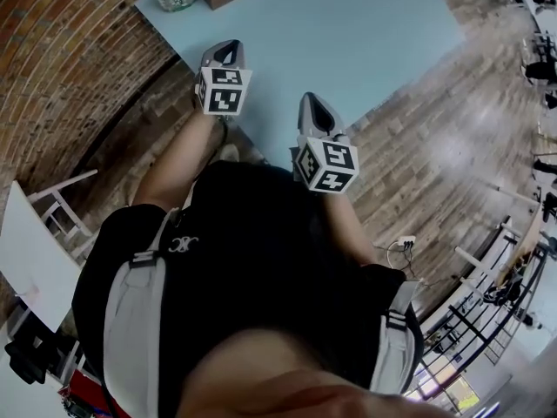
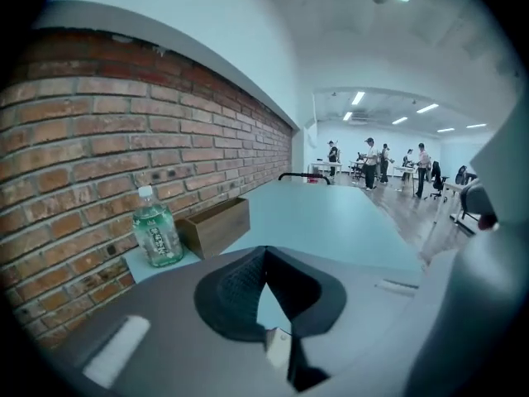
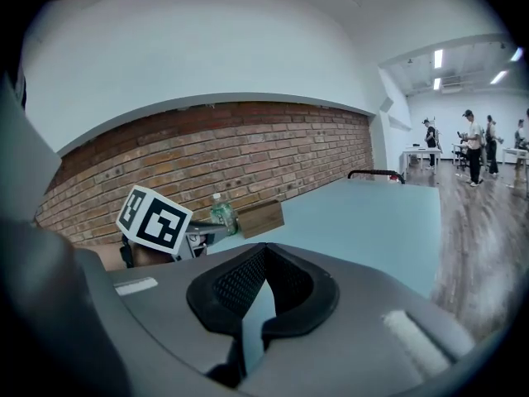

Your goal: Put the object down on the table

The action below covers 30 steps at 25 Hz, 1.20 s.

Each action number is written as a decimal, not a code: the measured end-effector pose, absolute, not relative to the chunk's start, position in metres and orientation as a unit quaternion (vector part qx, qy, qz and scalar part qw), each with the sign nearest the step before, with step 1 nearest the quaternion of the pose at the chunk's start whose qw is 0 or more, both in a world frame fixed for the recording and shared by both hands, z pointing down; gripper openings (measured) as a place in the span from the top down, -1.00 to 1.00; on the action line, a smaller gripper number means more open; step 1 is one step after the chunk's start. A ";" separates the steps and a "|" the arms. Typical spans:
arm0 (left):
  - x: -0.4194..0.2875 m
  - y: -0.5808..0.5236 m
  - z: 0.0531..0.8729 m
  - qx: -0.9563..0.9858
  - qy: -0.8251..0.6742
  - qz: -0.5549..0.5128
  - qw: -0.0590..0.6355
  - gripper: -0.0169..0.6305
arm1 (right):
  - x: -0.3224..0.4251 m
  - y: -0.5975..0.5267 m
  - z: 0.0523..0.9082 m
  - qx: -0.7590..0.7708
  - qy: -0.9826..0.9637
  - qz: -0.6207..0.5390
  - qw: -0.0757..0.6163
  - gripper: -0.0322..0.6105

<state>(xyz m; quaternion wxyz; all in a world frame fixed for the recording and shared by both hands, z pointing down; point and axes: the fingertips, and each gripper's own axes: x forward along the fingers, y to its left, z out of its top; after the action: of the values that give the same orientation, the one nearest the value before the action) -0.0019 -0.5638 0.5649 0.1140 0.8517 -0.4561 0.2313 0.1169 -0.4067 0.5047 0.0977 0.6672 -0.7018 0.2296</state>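
Both grippers hang empty over the near corner of the light blue table. My left gripper is shut, its dark jaws meeting at the tips with nothing between them. The right gripper is also shut and holds nothing. A green-labelled bottle stands upright at the table's far left corner by the wall, beyond the left gripper. A brown wooden box sits just to its right. In the right gripper view the left gripper's marker cube shows in front of the bottle.
A brick wall runs along the table's left side. A white stand is at my lower left. Cables and a plug strip lie on the wooden floor to the right. People stand at desks far down the room.
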 end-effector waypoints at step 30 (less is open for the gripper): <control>-0.003 -0.502 0.473 0.867 -0.432 0.208 0.135 0.95 | 0.105 -0.427 0.490 0.626 -0.757 0.164 0.091 0.87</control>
<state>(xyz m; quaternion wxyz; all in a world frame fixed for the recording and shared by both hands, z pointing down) -0.0028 -0.5024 0.4730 0.1348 0.8674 -0.4317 0.2075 0.1052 -0.4274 0.4900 0.0913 0.6263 -0.7567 0.1640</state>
